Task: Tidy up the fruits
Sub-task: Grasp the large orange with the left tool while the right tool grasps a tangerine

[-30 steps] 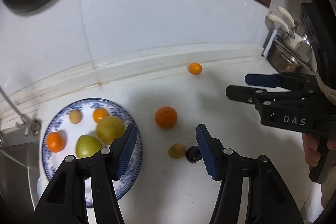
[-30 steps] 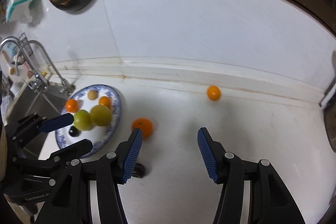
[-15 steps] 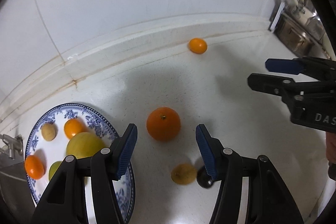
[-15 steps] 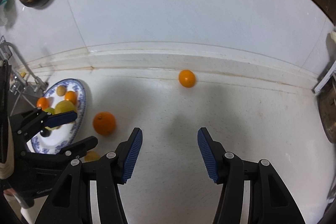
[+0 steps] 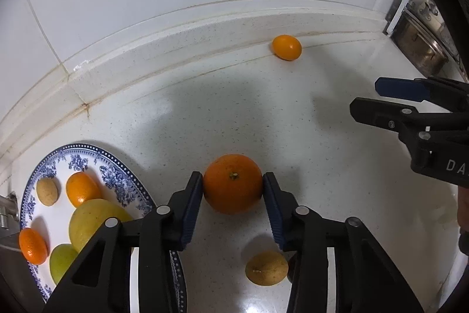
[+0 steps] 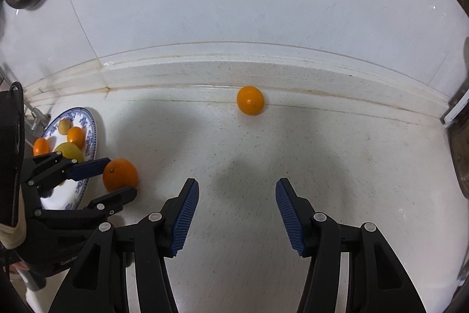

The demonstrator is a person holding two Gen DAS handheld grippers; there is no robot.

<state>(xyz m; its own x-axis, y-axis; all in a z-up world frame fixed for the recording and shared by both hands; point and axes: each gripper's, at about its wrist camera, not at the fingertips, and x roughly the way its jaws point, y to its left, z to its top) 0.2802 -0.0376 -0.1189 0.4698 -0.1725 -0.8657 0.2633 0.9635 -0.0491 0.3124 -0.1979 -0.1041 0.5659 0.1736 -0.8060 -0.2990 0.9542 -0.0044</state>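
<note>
We look at the blue-patterned plate [image 5: 123,178] near the desk's [image 5: 322,166] left edge: it holds two small oranges [image 5: 82,188], a tan round fruit [image 5: 47,191], a big yellow fruit [image 5: 93,217] and a green one [image 5: 61,257]. Just right of the plate sits the large orange [image 5: 233,184], glossy, stem dimple up, resting on the desk. Our left hand-held gripper [image 5: 233,187] is closing around it, blue pads touching both sides. Below it lies a tan fruit [image 5: 266,269], loose on the desk. A small orange [image 6: 250,100] rests at the desk's back edge against the wall ledge. Our right hand-held gripper [image 6: 237,210] hangs over bare desk, jaws apart, gripping nothing.
</note>
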